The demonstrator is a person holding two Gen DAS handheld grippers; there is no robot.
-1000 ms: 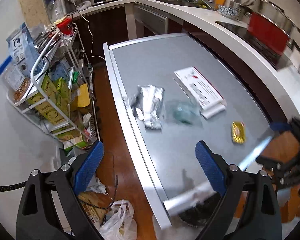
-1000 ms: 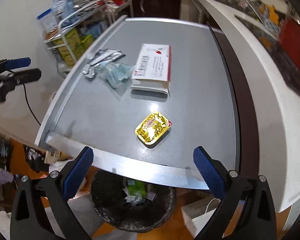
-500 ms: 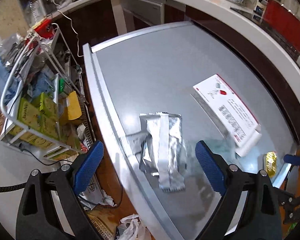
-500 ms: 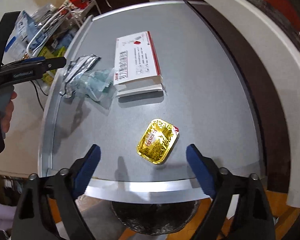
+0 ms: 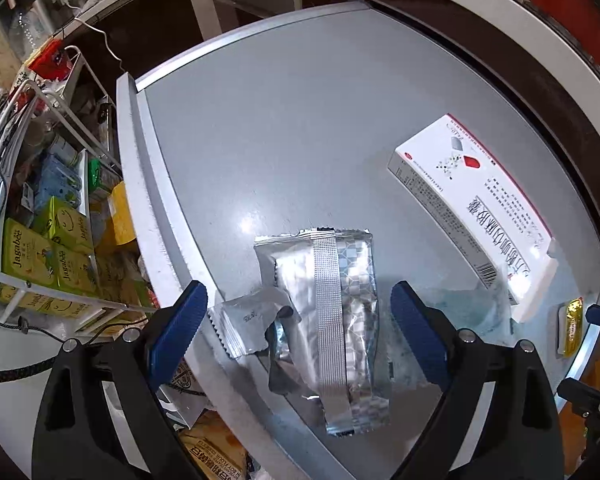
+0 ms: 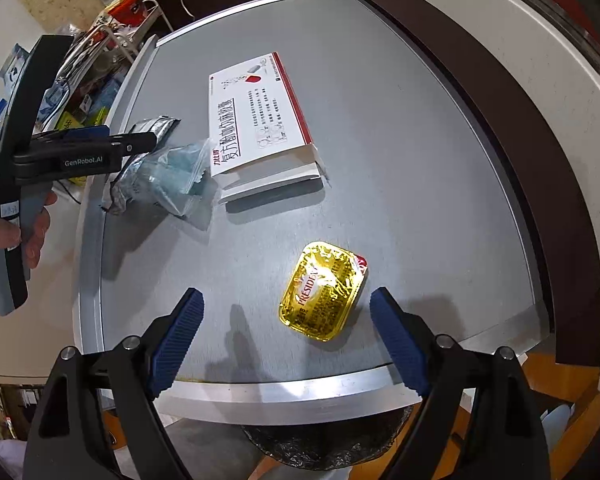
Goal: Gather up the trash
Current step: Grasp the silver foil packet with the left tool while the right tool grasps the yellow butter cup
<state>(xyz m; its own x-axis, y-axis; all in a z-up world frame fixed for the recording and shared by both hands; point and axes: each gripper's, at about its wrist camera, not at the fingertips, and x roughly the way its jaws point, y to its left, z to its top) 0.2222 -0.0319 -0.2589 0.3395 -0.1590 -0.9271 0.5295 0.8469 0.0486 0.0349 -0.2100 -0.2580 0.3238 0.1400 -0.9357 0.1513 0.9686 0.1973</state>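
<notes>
A crumpled silver foil wrapper [image 5: 332,312] lies at the left edge of the grey table [image 5: 280,140]. My left gripper [image 5: 296,296] hangs open just above it, one finger on each side, with no pad touching it. Beside the wrapper lie a clear plastic bag [image 5: 460,308] and a white medicine box [image 5: 472,208]. A gold foil butter packet [image 6: 322,292] sits near the table's front edge. My right gripper [image 6: 287,296] is open over it, the packet nearer the right finger and untouched. In the right wrist view a hand [image 6: 28,236] holds the left gripper over the foil wrapper [image 6: 156,128].
A black-lined trash bin [image 6: 324,444] stands under the table's front edge. A white wire rack [image 5: 40,248] full of snack boxes stands close to the table's left side. A white counter [image 6: 560,80] curves round the far and right sides.
My left gripper has swung in and down from the table's corner to over the foil wrapper. My right gripper's jaws have narrowed; it has rolled and sunk slightly toward the gold packet.
</notes>
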